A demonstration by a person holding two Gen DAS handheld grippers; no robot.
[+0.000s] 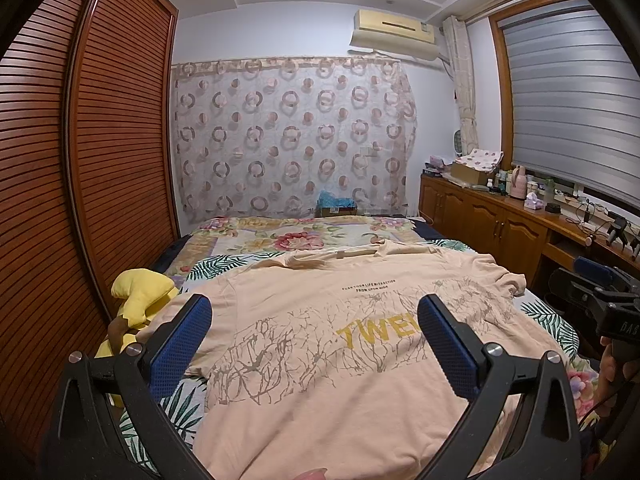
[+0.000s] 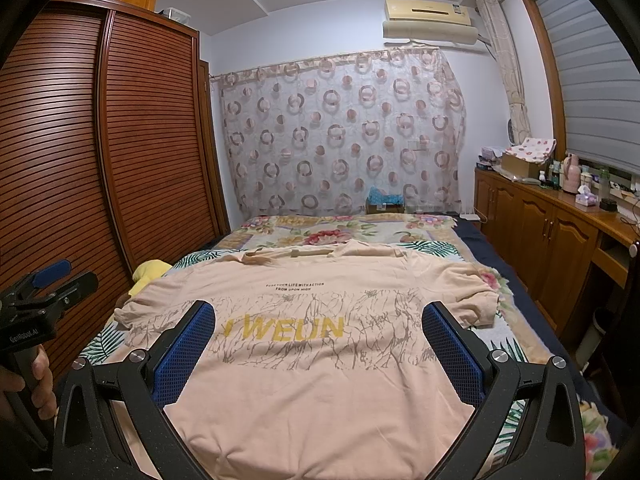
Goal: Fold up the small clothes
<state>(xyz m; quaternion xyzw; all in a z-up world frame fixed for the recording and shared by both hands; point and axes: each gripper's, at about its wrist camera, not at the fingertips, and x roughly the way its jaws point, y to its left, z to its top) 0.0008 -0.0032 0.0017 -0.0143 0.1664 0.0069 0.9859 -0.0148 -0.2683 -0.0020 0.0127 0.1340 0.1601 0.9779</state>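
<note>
- T-shirt [image 1: 320, 340] lies flat, print up, on the bed [image 1: 280, 236], collar away from both grippers, hem nearest, its long axis running straight ahead.
- Left gripper [image 1: 316, 320] hovers over the shirt's left half, jaws wide apart, holding nothing.
- Right gripper [image 2: 320, 320] hovers likewise over the right half, spread and empty.
- Each sleeve lies outward of its nearer gripper.

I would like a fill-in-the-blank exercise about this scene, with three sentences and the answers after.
1. The T-shirt lies spread flat on the ____.
2. The large letters printed on the T-shirt are ____ in colour.
3. Both the left tongs and the right tongs are ____, holding nothing.

Missing words: bed; yellow; open
</note>
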